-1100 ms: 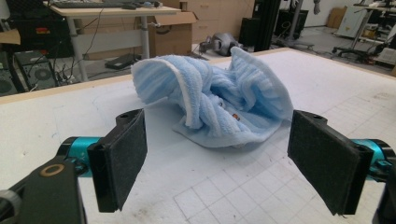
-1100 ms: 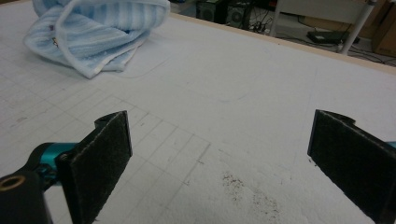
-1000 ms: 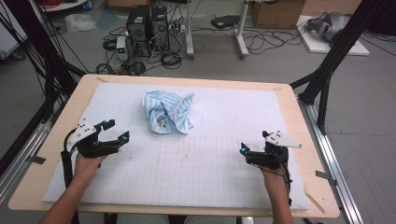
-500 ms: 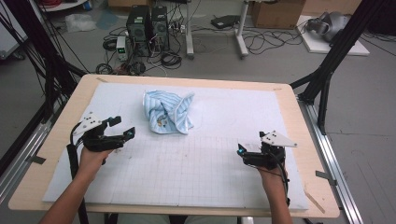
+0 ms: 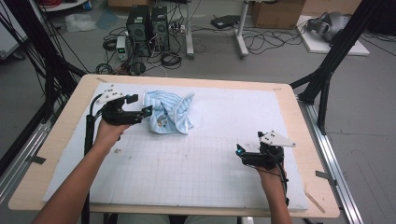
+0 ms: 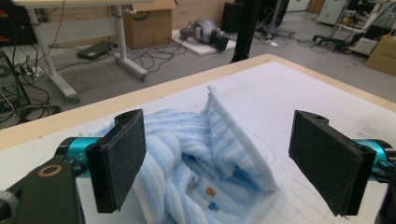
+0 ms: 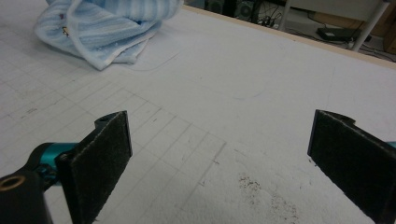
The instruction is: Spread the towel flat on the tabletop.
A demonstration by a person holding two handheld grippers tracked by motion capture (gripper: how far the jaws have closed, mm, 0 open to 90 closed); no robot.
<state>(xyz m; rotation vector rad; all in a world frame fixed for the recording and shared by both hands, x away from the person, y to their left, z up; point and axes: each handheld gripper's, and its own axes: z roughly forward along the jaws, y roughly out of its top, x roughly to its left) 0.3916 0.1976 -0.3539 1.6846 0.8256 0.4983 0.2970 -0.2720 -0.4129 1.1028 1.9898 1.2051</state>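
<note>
High view: left gripper (image 5: 140,111) at the left edge of the crumpled blue towel (image 5: 169,112), tips just at the cloth; whether they touch it cannot be told from here. Left gripper view: jaws spread wide, nothing between the pads, towel (image 6: 201,158) heaped directly ahead and partly between them, one fold standing up near the middle, small orange and blue marks on the cloth below it. Right gripper (image 5: 243,154) low over the white gridded mat (image 5: 187,172), well apart from the towel; right gripper view shows its jaws also wide apart and empty, towel (image 7: 102,28) far ahead to its left, dark smudges (image 7: 261,191) on the mat just ahead between the jaws. Nothing lies between either gripper and the cloth. Beyond the wooden table edge (image 5: 187,79): computer towers (image 5: 147,25), loose cables (image 5: 271,39), cardboard box (image 5: 275,11) on the floor
</note>
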